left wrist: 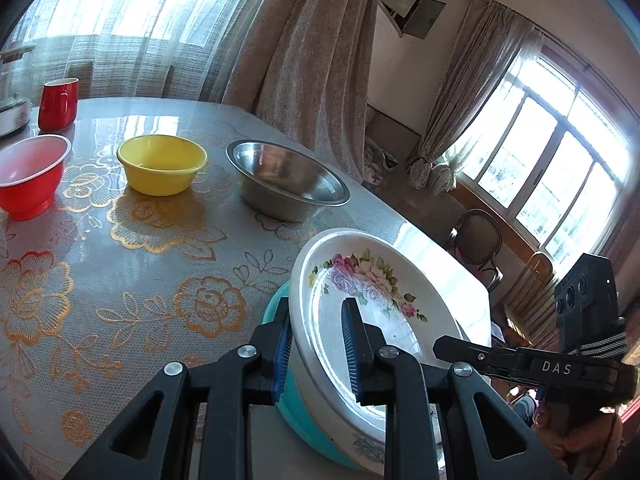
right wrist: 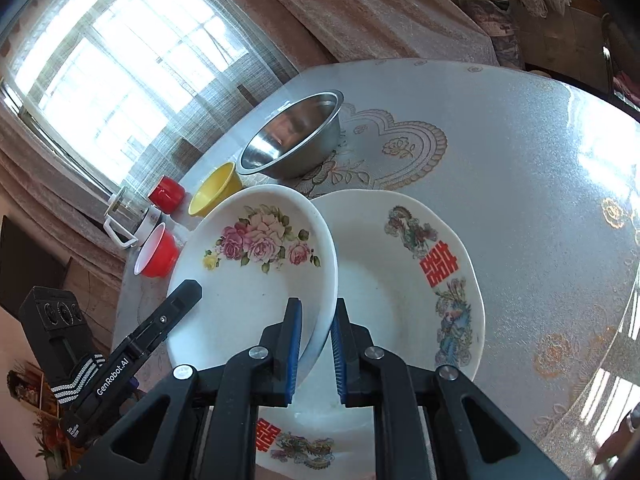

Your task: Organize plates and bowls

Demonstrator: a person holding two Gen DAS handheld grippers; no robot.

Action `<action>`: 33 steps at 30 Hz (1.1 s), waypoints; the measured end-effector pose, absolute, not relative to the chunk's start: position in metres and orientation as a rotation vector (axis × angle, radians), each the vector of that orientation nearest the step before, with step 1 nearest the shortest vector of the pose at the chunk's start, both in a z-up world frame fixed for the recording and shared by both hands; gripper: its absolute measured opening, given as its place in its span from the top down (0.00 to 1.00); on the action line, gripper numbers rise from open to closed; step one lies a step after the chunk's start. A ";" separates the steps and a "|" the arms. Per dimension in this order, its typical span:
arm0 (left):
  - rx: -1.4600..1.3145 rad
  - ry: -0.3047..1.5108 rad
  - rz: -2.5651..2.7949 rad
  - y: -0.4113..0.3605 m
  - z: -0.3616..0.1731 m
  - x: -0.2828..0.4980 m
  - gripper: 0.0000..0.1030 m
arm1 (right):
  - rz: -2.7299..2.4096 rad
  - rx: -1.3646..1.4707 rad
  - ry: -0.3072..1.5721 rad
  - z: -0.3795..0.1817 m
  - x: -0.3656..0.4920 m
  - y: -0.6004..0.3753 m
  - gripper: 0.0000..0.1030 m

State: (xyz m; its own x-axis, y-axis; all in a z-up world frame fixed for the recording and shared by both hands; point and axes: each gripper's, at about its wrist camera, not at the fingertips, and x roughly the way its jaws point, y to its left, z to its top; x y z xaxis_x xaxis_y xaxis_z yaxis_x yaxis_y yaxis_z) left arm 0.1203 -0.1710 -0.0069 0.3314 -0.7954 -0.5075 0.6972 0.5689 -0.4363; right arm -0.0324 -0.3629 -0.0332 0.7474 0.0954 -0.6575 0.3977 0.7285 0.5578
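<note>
A white bowl with pink roses (left wrist: 360, 276) (right wrist: 256, 240) is gripped at two sides. My left gripper (left wrist: 317, 302) is shut on its near rim, one finger inside and one on the teal outside below the rim. Whether that teal is a second bowl I cannot tell. My right gripper (right wrist: 318, 301) is shut on the opposite rim, and its tip shows in the left wrist view (left wrist: 438, 346). The left gripper (right wrist: 190, 286) reaches over the bowl's far side in the right wrist view. Under the bowl lies a white plate with red characters (right wrist: 400, 264).
On the flowered table (left wrist: 120, 300) (right wrist: 500, 160) stand a steel bowl (left wrist: 286, 184) (right wrist: 296, 140), a yellow bowl (left wrist: 162, 164) (right wrist: 216, 188), a red bowl (left wrist: 30, 176) (right wrist: 158, 250) and a red cup (left wrist: 58, 104) (right wrist: 166, 194). A glass jug (right wrist: 124, 208) stands by the curtain. A chair (left wrist: 478, 240) is beyond the table's edge.
</note>
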 end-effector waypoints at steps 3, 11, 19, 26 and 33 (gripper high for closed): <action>-0.131 0.745 -0.993 -0.176 -0.007 0.113 0.78 | -0.187 0.776 0.728 -0.041 -0.041 -0.363 0.86; -0.100 0.765 -0.999 -0.184 -0.013 0.111 0.78 | -0.204 0.781 0.735 -0.048 -0.049 -0.365 0.86; -0.086 0.779 -0.993 -0.185 -0.016 0.110 0.77 | -0.225 0.758 0.751 -0.047 -0.048 -0.361 0.86; -0.066 0.779 -0.987 -0.187 -0.018 0.108 0.77 | -0.250 0.738 0.768 -0.046 -0.045 -0.358 0.85; -0.059 0.776 -0.983 -0.188 -0.018 0.107 0.77 | -0.265 0.713 0.788 -0.045 -0.040 -0.355 0.83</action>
